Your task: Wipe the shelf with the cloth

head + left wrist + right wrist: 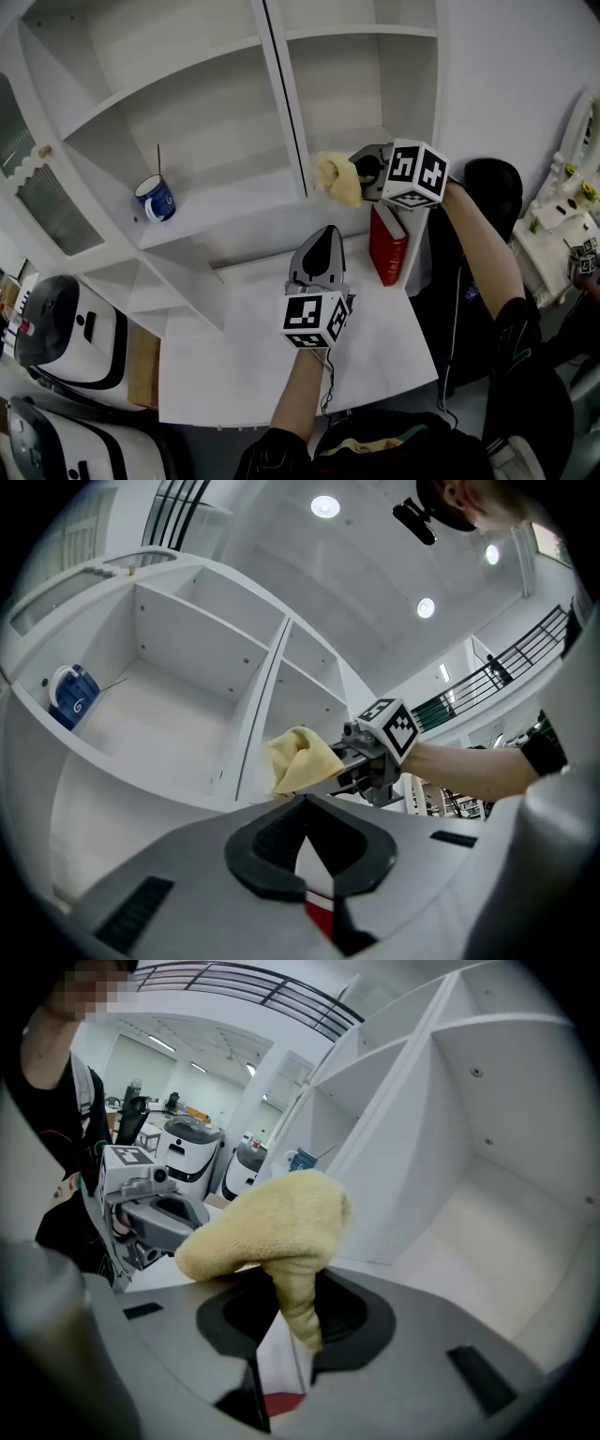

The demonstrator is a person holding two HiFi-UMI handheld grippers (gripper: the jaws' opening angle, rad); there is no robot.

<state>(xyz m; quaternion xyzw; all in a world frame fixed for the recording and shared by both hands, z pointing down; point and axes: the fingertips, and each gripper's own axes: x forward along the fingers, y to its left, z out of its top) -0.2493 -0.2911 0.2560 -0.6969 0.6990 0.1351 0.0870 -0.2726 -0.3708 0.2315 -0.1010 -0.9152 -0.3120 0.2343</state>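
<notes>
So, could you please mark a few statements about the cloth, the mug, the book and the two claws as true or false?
1. The right claw is shut on the yellow cloth. True.
2. The blue mug lies on the table. False: it stands on a shelf in the left compartment.
3. The left claw grips the red book. False: it is shut on nothing and hangs apart from the book.
4. The red book stands upright, lower than the cloth. True.
</notes>
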